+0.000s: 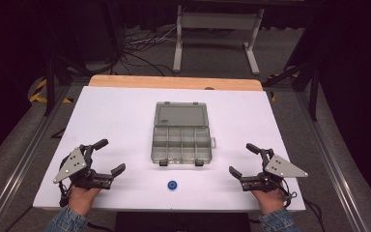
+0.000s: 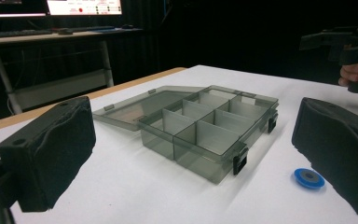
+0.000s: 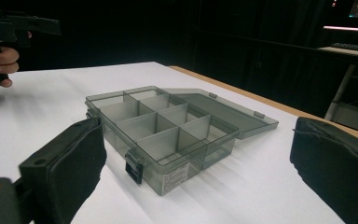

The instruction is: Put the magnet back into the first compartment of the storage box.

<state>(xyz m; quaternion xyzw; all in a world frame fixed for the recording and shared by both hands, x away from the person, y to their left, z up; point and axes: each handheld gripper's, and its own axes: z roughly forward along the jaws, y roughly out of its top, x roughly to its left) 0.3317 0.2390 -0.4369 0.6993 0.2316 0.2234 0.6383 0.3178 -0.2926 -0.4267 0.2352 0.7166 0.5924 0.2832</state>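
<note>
On the white table [image 1: 116,116] in a dark room, the small blue disc [image 1: 172,185] lies near the front edge before the open compartment box [image 1: 180,133], roughly midway between the left gripper [image 1: 105,157] and right gripper [image 1: 244,159], both with jaws spread wide and empty.

A lab recording station
Black curtains surround a white counter [image 1: 125,116]; cables [image 1: 140,48] trail on grey floor, a lit monitor [image 2: 84,6] sits on a desk behind

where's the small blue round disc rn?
High view: the small blue round disc lies on the white table, just in front of the open grey compartment box, between both grippers.
</note>
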